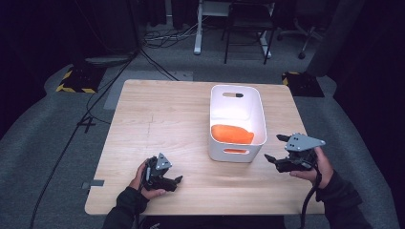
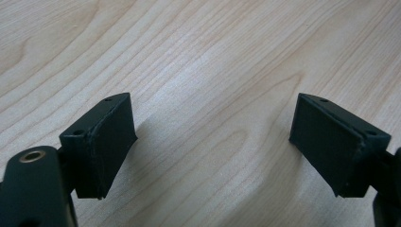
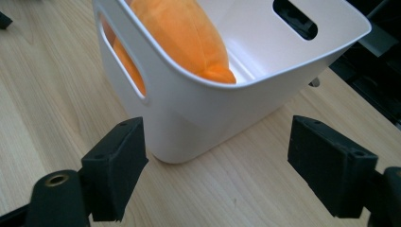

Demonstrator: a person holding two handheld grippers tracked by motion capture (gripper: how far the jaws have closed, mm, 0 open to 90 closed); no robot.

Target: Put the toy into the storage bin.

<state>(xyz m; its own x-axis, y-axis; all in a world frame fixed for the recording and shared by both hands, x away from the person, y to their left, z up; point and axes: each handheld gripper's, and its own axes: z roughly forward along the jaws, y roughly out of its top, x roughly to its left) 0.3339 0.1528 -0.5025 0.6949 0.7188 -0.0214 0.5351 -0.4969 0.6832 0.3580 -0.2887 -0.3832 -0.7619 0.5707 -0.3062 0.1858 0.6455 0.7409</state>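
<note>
A white plastic bin point(image 1: 261, 114) with handle slots stands right of the table's middle. An orange soft item point(image 1: 232, 134) lies at its near end. My right gripper point(image 1: 275, 148) hovers just right of the bin's near right corner, jaws wide apart and nothing between them. In the right gripper view the bin's corner point(image 3: 189, 113) is straight ahead of the open gripper point(image 3: 217, 161), with the orange item point(image 3: 189, 33) showing over the rim. My left gripper point(image 1: 175, 183) rests low at the table's front left, open over bare wood point(image 2: 213, 142).
The wooden table point(image 1: 157, 119) has its front edge just behind both hands. Beyond it, cables point(image 1: 157, 38), a white desk leg point(image 1: 197, 28) and a dark chair frame point(image 1: 246, 33) stand on the grey floor. Striped yellow-black bases point(image 1: 76, 81) sit at the back left.
</note>
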